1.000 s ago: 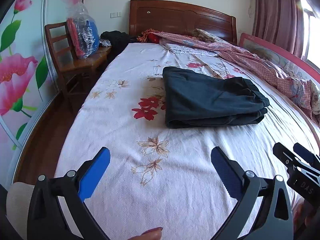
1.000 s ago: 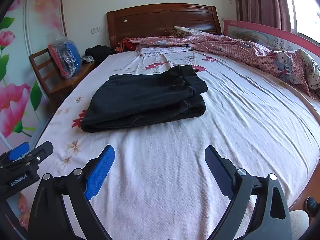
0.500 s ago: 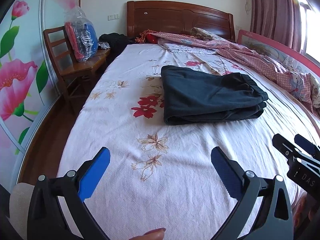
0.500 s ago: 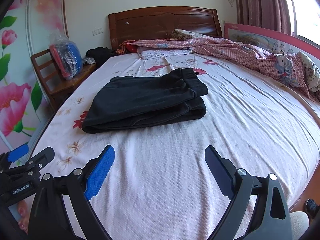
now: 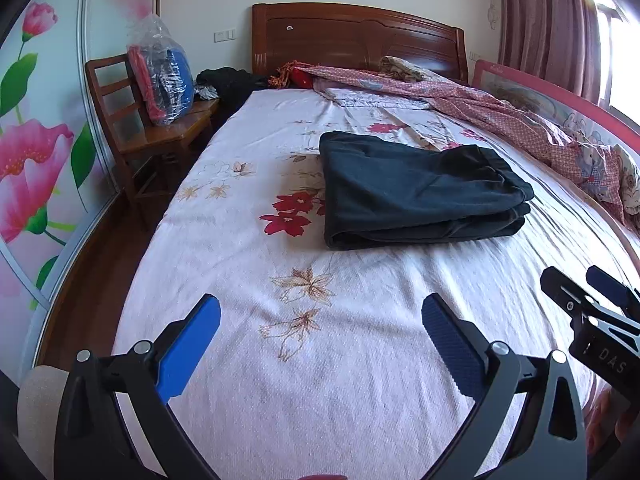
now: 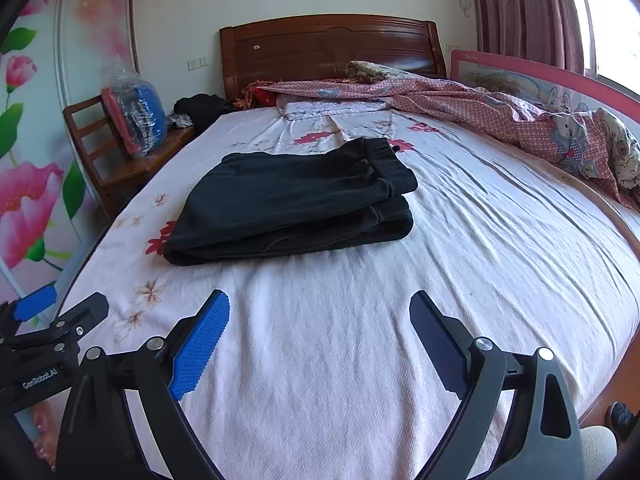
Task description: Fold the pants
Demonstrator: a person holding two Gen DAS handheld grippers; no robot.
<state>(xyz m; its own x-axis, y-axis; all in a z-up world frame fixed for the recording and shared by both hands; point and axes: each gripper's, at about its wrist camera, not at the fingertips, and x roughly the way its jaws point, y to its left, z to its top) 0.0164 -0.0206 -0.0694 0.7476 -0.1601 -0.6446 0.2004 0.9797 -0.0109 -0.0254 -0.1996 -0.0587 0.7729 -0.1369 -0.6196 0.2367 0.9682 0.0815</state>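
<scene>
Dark pants [image 5: 416, 192] [image 6: 288, 200] lie folded in a flat stack on the flowered bed sheet [image 5: 352, 360] [image 6: 480, 264], waistband toward the right. My left gripper [image 5: 320, 324] is open over the near part of the bed, well short of the pants, with nothing between its blue pads. Equally far back from the pants, my right gripper [image 6: 318, 322] is open and empty. Each gripper shows at the edge of the other's view: the right one [image 5: 588, 300] and the left one [image 6: 52, 312].
A wooden chair [image 5: 144, 128] with a plastic-wrapped bundle [image 5: 164, 84] stands left of the bed, by a flowered wardrobe door [image 5: 36, 160]. A rumpled pink quilt [image 5: 500, 120] runs along the far right side. The wooden headboard [image 5: 360, 44] and a pink bed rail [image 6: 540, 84] bound the bed.
Both grippers have drawn slightly back and up from the bed. The pants lie as before, and both grippers stay open.
</scene>
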